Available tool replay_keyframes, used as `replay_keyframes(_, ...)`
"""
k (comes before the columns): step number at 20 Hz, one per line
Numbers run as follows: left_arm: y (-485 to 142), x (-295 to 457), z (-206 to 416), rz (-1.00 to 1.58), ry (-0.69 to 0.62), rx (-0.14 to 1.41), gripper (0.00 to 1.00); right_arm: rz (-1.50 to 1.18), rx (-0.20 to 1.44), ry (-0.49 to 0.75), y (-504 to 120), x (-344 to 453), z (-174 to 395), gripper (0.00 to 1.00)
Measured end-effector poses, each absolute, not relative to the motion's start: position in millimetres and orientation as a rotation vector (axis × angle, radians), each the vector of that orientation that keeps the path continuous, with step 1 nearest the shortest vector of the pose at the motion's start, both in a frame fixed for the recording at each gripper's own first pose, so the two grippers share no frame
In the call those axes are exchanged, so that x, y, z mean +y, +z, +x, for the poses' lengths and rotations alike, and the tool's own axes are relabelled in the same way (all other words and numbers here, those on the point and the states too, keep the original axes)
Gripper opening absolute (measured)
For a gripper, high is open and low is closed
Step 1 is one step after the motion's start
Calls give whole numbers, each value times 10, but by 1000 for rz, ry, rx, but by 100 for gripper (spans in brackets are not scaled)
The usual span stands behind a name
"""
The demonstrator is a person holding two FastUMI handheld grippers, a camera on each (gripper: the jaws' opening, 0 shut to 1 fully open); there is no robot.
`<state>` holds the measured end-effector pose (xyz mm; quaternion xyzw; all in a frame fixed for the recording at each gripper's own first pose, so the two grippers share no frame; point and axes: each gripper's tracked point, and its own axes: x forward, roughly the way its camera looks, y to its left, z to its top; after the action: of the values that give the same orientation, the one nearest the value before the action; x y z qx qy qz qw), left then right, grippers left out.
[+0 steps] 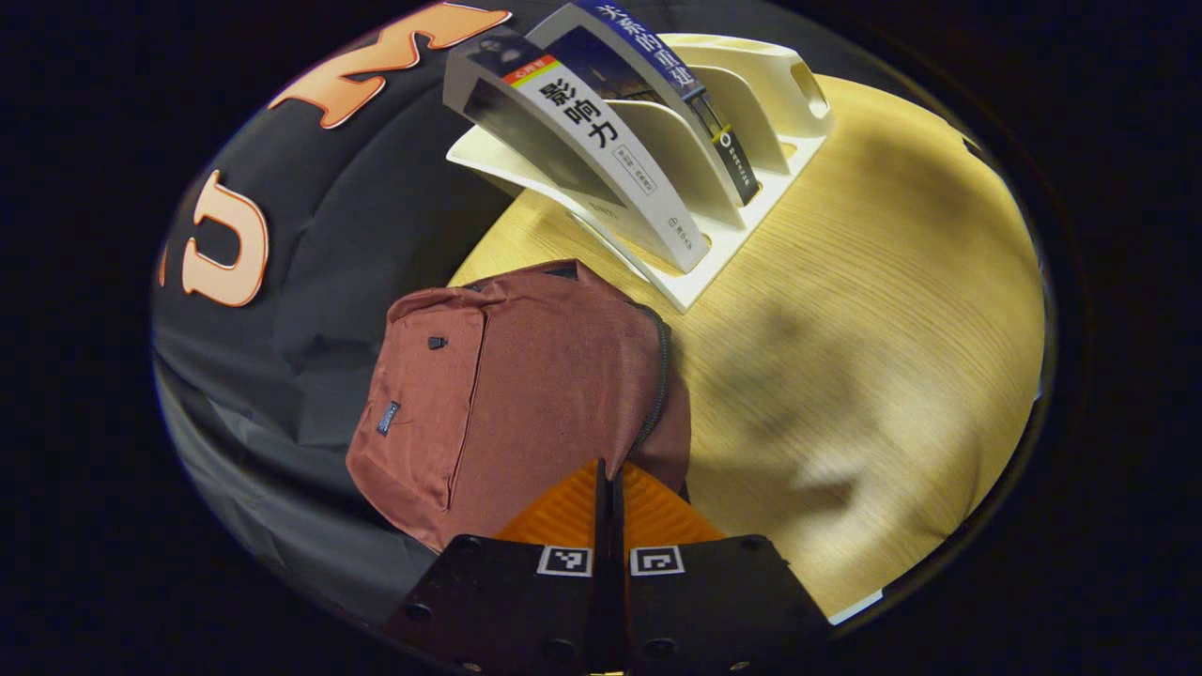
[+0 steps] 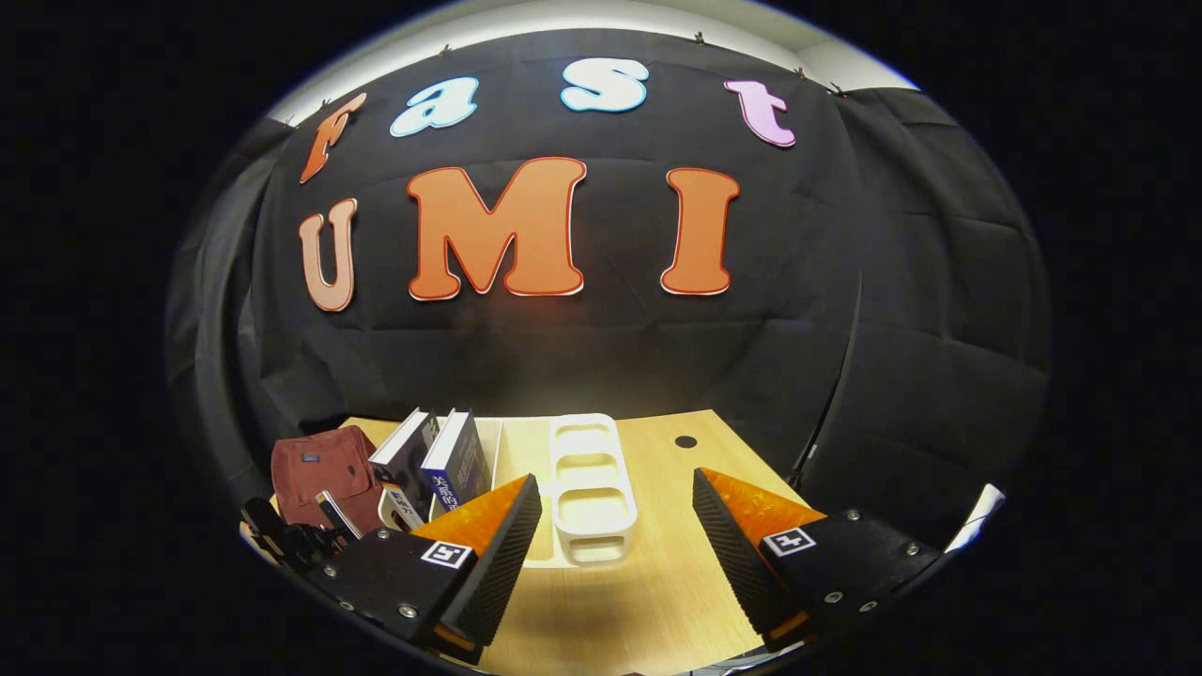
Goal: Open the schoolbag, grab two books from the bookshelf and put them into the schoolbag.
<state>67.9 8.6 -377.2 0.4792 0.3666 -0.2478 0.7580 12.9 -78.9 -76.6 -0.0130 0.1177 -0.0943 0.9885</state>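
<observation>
Closed and empty, left gripper (image 1: 608,488) hovers over soft, floppy schoolbag (image 1: 507,385); take its zipper (image 1: 660,376). Right gripper (image 2: 615,526) gapes wide, empty, before stiff books (image 2: 441,460).

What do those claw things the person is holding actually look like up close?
Each gripper is a two-fingered clamp. The left gripper and right gripper both have wedge-shaped orange fingers with black ribbed inner pads. The fingers are mounted on black plates studded with screws, and each plate carries a small square black-and-white marker tag.

Table (image 1: 892,282) (wooden): schoolbag (image 1: 526,376), bookshelf (image 1: 742,225)
</observation>
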Motion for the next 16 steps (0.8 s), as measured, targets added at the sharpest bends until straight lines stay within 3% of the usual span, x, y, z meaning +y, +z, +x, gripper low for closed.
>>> replay_keyframes(7, -3438, 72, 607, 921, -665, 937, 1, 35, 269, -182, -684, -619, 188, 96)
replay_keyframes(16, -2872, 233, 772, 845, -1002, 1046, 1, 93, 279, -222, -735, 298, 224, 96)
